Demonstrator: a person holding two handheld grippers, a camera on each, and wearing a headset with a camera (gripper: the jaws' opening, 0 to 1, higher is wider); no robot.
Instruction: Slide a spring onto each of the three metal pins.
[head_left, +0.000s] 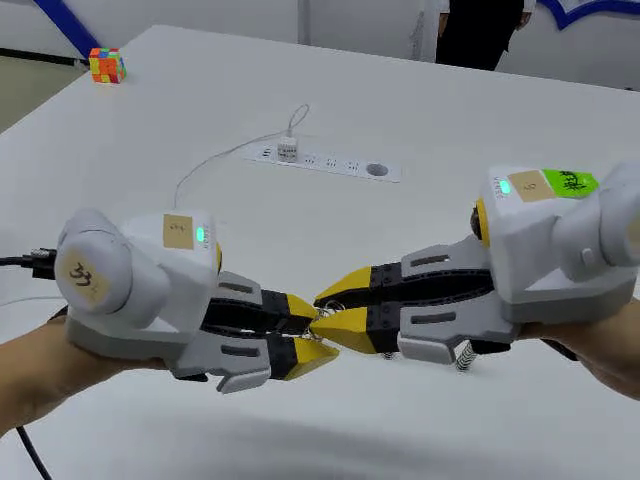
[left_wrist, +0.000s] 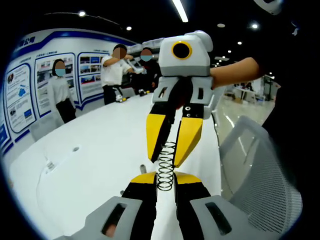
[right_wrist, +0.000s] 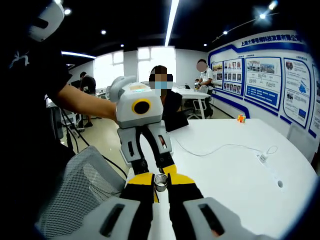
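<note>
Spring: a small wire spring (left_wrist: 166, 167) stands in the lower middle of the left gripper view, between two pairs of yellow tips.
Right gripper: the right gripper (right_wrist: 161, 179) has its jaws squeezed on one end of the spring. That end shows as a little ring low in the middle of the right gripper view.
Left gripper: the left gripper (left_wrist: 165, 182) has its jaws close together around the other end. The view is too tight there to tell if they pinch a thin pin or nothing at all.
Other spring: a second spring (head_left: 463, 355) lies on the white table (head_left: 420, 100), just under the right gripper, at the lower right of the head view.
Slip risk: the spring is tiny and bouncy. If the right jaws let go too soon, it could pop out and roll off across the table.
Bend risk: if the two grippers push together while not lined up, the spring could bend sideways and jam.
Bump risk: the yellow tips are almost touching, so a small shake of one hand could knock the spring loose.
Pose: both grippers lie nearly flat, low over the table, in the lower middle of the head view. They point at each other nose to nose, one hand (head_left: 30, 370) behind each.
</note>
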